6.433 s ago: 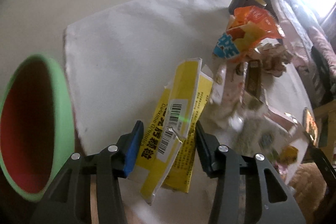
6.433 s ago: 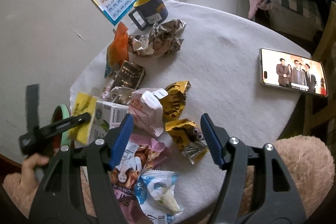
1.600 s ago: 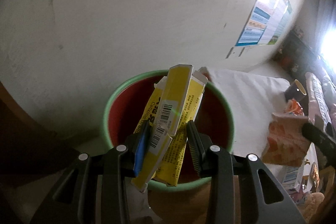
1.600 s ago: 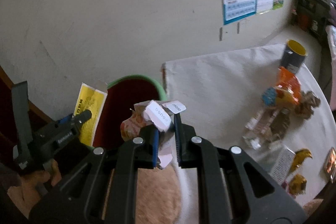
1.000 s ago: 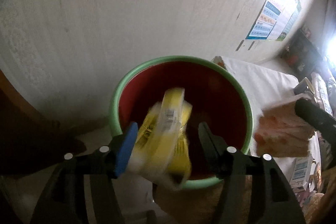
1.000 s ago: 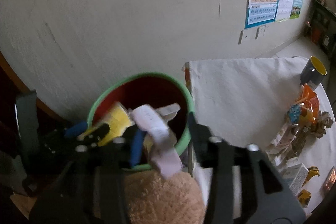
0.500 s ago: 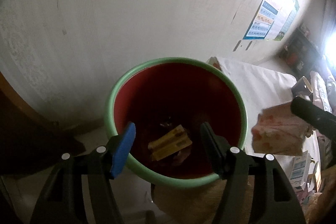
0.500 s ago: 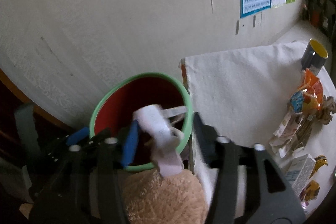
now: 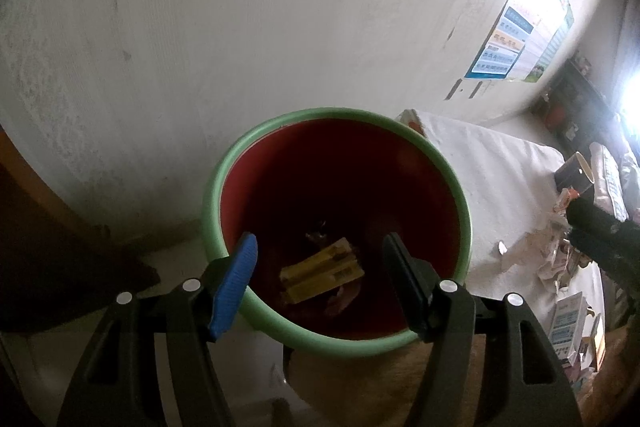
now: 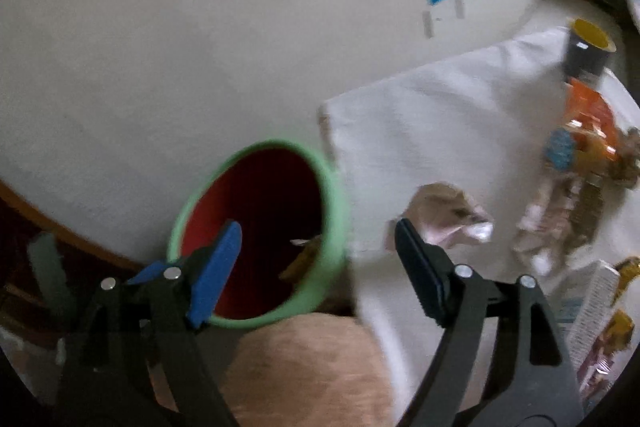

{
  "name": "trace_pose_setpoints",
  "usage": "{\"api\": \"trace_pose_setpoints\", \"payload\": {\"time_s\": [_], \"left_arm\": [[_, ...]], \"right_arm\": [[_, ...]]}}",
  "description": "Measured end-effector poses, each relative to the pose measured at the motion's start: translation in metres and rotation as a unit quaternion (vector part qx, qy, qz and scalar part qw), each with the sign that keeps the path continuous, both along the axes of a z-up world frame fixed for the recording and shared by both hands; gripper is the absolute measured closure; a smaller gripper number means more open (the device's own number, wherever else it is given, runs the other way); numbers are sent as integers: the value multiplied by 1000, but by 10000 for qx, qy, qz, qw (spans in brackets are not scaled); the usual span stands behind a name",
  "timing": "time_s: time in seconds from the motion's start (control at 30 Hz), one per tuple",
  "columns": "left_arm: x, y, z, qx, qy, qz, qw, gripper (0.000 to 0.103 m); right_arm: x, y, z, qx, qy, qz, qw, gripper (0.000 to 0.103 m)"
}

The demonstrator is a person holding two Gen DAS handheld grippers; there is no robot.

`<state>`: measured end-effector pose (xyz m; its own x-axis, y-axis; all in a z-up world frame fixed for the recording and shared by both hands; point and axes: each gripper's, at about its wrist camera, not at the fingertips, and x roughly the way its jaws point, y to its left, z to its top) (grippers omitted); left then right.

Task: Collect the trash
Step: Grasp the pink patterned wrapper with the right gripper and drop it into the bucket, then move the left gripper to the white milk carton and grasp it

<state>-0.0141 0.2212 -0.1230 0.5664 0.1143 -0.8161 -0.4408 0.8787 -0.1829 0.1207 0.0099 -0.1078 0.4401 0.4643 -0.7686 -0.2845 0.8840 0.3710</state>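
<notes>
A red bin with a green rim (image 9: pixel 212 195) stands below both grippers. A flattened yellow box (image 9: pixel 320 271) lies on the bin's bottom. My left gripper (image 9: pixel 320 257) hangs open over the bin with nothing between its fingers. My right gripper (image 10: pixel 318 229) straddles the bin's rim (image 10: pixel 338 195); its jaws are opening and hold nothing. A crumpled pink carton (image 10: pixel 448 213), blurred, shows over the white cloth just right of the rim, outside the pads. I cannot tell whether it is lying or falling.
The table with a white cloth (image 10: pixel 420 115) stands right of the bin. On it are a dark mug with a yellow inside (image 10: pixel 588 51), a heap of snack wrappers (image 10: pixel 580 151) and a small carton (image 10: pixel 592 299). A tan furry thing (image 10: pixel 304 367) lies below.
The yellow box fell out of my left gripper to the bin's bottom. My right gripper opened wider and swung right, and the pink carton left its jaws.
</notes>
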Motion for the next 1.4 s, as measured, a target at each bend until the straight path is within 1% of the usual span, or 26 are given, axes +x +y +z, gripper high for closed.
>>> {"api": "trace_pose_setpoints", "payload": {"time_s": [0.1, 0.17, 0.23, 0.3, 0.43, 0.6, 0.63, 0.7, 0.73, 0.77, 0.8, 0.9, 0.97, 1.07, 1.1, 1.13, 1.17, 1.23, 1.3, 1.4], "left_arm": [[1, 0, -2, -27, 14, -9, 10000, 40], [1, 1, -3, -51, 21, -10, 10000, 40], [1, 2, -3, -80, 21, -18, 10000, 40], [2, 3, -3, -91, 19, -22, 10000, 40], [1, 5, -3, -124, -4, 9, 9999, 40], [0, 7, -5, -192, 3, 70, 9998, 40], [0, 7, -5, -197, 5, 72, 9998, 40], [0, 6, -5, -197, -2, 70, 9998, 40], [0, 6, -5, -192, -6, 67, 9998, 40], [0, 7, -5, -189, -7, 62, 9998, 40], [0, 6, -5, -177, -15, 60, 9998, 40], [-1, 7, -5, -166, -40, 87, 9998, 40], [-1, 7, -5, -155, -42, 100, 9998, 40], [-2, 7, -5, -143, -33, 115, 9998, 40], [-2, 7, -5, -149, -29, 130, 9998, 40], [-3, 7, -4, -153, -31, 136, 9998, 40], [-3, 8, -4, -153, -30, 141, 9998, 40], [-4, 8, -2, -128, -35, 143, 9998, 40], [-5, 9, 0, -102, -47, 151, 9998, 40], [-7, 11, 1, -102, -55, 177, 9998, 40]], "right_arm": [[8, -26, -17, -366, 122, -448, 9982, 26], [14, -37, -28, -542, 205, -619, 9964, 26], [20, -47, -41, -657, 407, -758, 9941, 26], [23, -50, -53, -786, 645, -774, 9918, 26], [22, -53, -69, -1090, 814, -668, 9885, 26], [6, -56, -89, -1181, 1132, -446, 9855, 26], [4, -57, -92, -1183, 1182, -407, 9851, 31], [-2, -56, -98, -1206, 1264, -288, 9842, 49], [-5, -57, -97, -1143, 1235, -263, 9854, 57], [-6, -57, -93, -1097, 1183, -256, 9866, 61], [-6, -56, -88, -1064, 1124, -243, 9876, 74], [-5, -46, -62, -853, 771, -137, 9933, 74], [-5, -32, -42, -728, 480, 13, 9962, 74], [-3, -9, -22, -450, 303, 291, 9981, 74], [-2, 1, -17, -332, 281, 387, 9983, 72], [1, 10, -13, -186, 292, 467, 9983, 67], [4, 18, -10, 0, 354, 547, 9979, 64], [7, 25, -7, 273, 459, 574, 9969, 37], [8, 30, 0, 417, 351, 501, 9973, 35], [4, 29, 5, 404, 266, 481, 9977, 35]]}}
